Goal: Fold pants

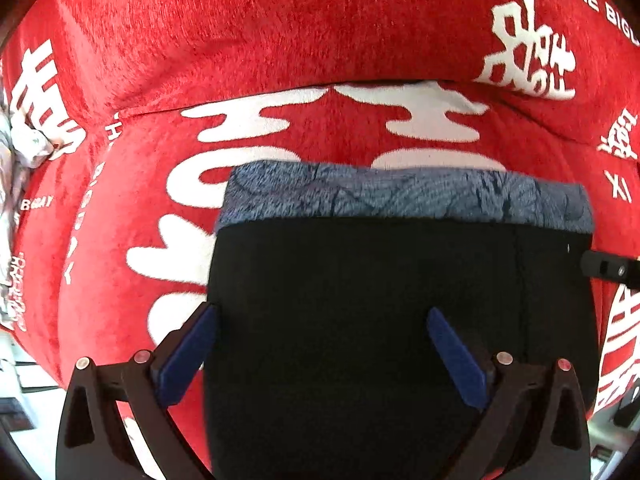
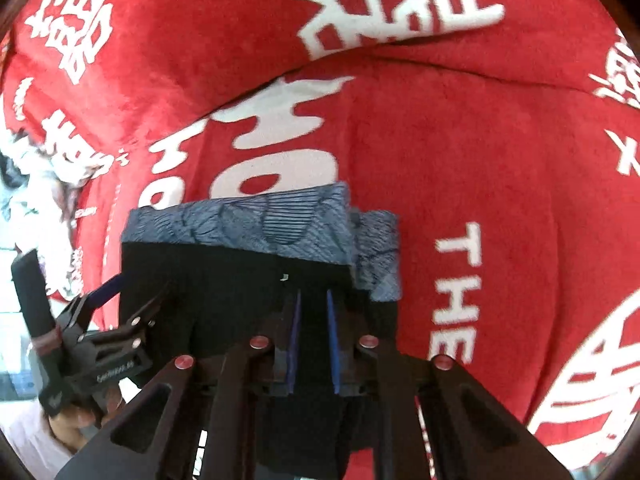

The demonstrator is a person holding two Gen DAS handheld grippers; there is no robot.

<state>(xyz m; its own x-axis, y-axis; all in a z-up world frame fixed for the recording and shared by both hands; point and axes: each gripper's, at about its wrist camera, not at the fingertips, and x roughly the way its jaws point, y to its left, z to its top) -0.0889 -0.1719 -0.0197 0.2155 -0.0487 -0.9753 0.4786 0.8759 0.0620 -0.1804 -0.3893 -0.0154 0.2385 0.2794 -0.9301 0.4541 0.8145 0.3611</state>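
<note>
You worked in what looked like a home. A plush red cover point(image 1: 280, 40) printed with large white characters filled both views, draped over soft, cushion-like bulges with a crease across the frame's upper part.

Red plush blanket point(image 1: 280, 40) with white characters, crumpled pale cloth point(image 1: 24, 140) at left

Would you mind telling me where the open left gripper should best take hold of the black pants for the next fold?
Probably the left edge of the black pants, just below the grey patterned waistband, approached from the left. The open left gripper already straddles that edge; the right gripper pinches the opposite side.
</note>
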